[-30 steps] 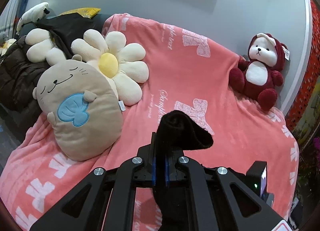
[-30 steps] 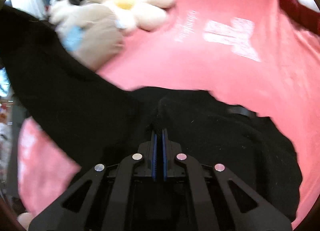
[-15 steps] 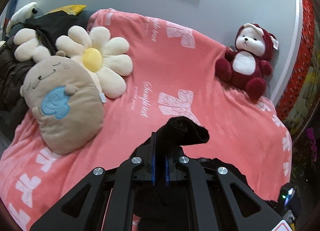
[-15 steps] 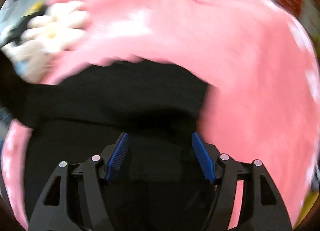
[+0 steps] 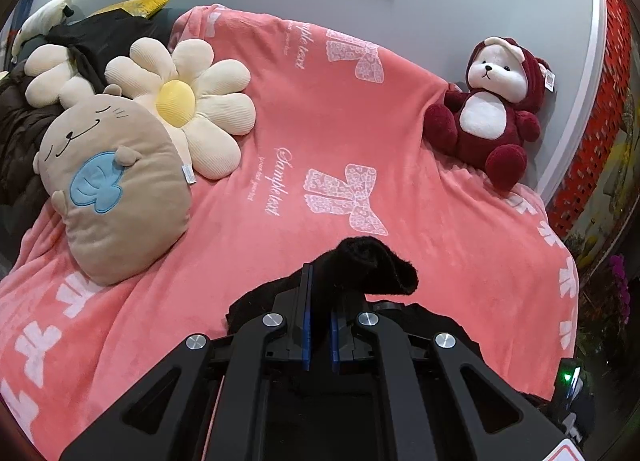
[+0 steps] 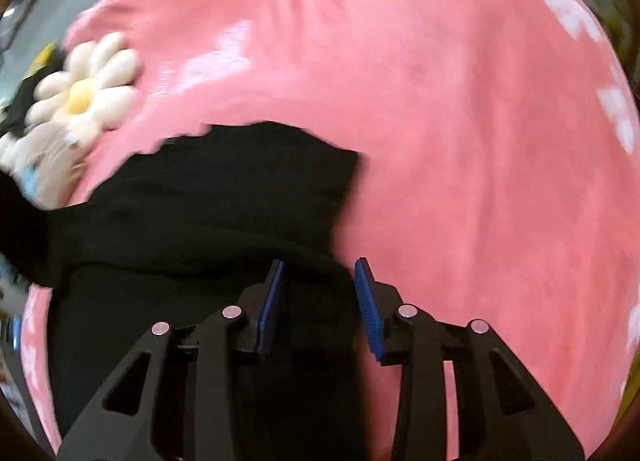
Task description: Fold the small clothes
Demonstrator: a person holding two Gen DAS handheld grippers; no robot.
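Observation:
A black garment (image 6: 224, 197) lies spread on the pink blanket (image 6: 460, 141), with a folded layer across its middle. My left gripper (image 5: 319, 297) is shut on a bunched corner of the black garment (image 5: 372, 265) and holds it above the blanket (image 5: 280, 121). My right gripper (image 6: 320, 293) is open, its blue pads on either side of the garment's right edge, low over the cloth. The view there is blurred.
A tan seal pillow (image 5: 112, 189) and a daisy cushion (image 5: 180, 101) lie at the left. A red bear plush (image 5: 488, 113) sits at the back right against the grey wall. Dark clothes (image 5: 24, 129) are piled at the far left.
My right gripper let go of the garment and opened, then narrowed somewhat while moving right. My left gripper kept its hold and lowered the corner towards the blanket.

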